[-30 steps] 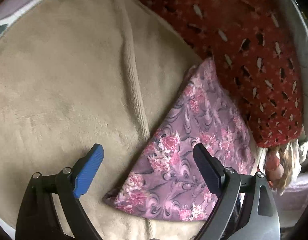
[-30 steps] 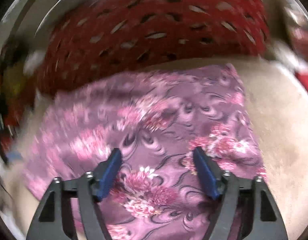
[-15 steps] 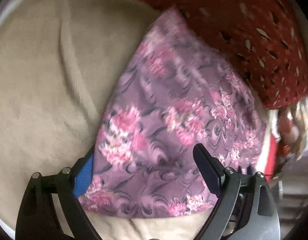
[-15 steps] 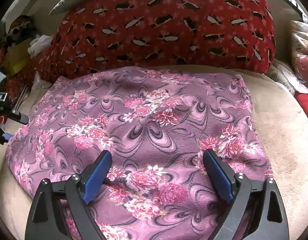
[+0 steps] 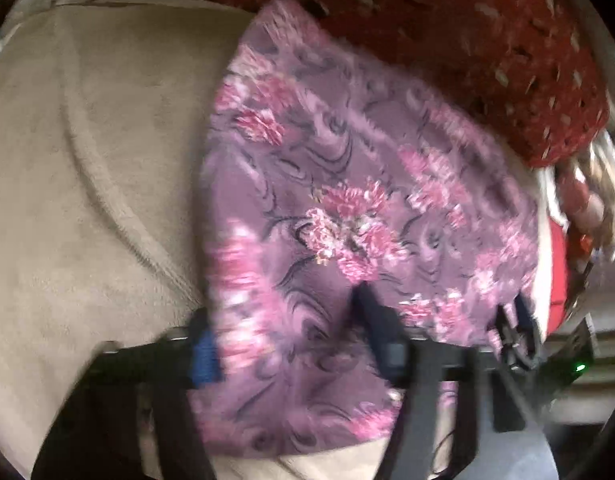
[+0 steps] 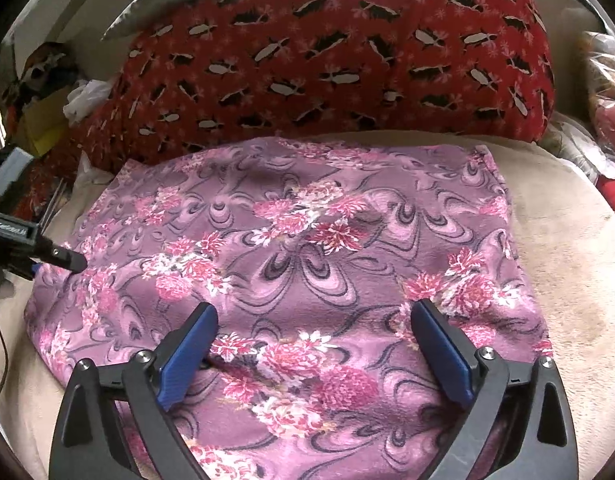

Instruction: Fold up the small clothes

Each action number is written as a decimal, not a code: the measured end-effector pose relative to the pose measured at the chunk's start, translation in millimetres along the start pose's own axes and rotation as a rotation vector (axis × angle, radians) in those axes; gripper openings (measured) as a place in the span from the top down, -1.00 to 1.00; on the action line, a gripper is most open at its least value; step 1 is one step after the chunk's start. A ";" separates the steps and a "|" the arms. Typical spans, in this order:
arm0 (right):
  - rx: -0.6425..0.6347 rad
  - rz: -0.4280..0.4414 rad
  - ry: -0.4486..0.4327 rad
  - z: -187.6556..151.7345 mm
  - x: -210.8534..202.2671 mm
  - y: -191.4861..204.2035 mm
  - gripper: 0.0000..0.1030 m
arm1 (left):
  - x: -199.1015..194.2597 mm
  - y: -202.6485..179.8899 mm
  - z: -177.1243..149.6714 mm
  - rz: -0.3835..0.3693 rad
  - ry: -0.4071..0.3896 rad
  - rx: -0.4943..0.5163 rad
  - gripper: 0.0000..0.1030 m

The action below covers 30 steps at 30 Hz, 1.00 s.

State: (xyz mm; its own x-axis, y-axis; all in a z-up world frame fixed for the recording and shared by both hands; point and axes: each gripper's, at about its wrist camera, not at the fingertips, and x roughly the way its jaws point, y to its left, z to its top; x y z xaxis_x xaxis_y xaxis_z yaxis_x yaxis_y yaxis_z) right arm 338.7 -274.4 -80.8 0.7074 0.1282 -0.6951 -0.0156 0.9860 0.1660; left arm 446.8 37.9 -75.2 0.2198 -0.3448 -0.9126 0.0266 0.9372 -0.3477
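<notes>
1. Now the purple cloth with pink flowers lies spread flat on a beige blanket, and it covers most of the middle of it. In the left wrist view the same cloth looks blurred.
2. Its far edge reaches close to a big red pillow with a pattern of black and white fish, which lies behind the cloth.
3. The left gripper is at the left side of the cloth. Its jaws have just been closing, and a fold of the cloth's edge stands between its two fingers and hides part of the blue pad. This picture is blurred, so I cannot tell if the pads already press on the cloth.
4. In the right wrist view the tip of the left gripper touches the cloth near its left edge.
5. The right gripper hangs over the near part of the cloth. Its jaws have just been opening and stand wide apart, and they hold nothing.
6. Beside the blanket, at the far left, some mixed things lie in a pile; I cannot tell what they are.
</notes>
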 end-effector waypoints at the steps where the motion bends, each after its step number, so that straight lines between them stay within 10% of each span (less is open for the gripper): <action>1: 0.001 0.001 -0.001 0.0 -0.1 -0.2 -0.91 | -5.6 -2.4 -2.5 -0.008 -0.016 0.006 0.71; 15: 0.003 0.044 0.059 13.2 -12.4 -9.3 -0.88 | -57.8 -28.0 -9.0 -0.120 -0.114 -0.054 0.72; 30: 0.197 -0.002 0.025 -13.3 -29.0 -113.3 -0.99 | -80.7 -86.4 -12.7 -0.145 -0.144 -0.055 0.73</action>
State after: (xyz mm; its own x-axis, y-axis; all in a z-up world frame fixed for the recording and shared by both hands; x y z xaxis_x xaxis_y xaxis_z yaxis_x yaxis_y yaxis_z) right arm 310.6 -388.4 -88.8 0.6896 0.1308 -0.7123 0.1262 0.9468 0.2960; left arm 414.4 -15.9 25.8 0.3544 -0.4608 -0.8137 0.0151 0.8729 -0.4877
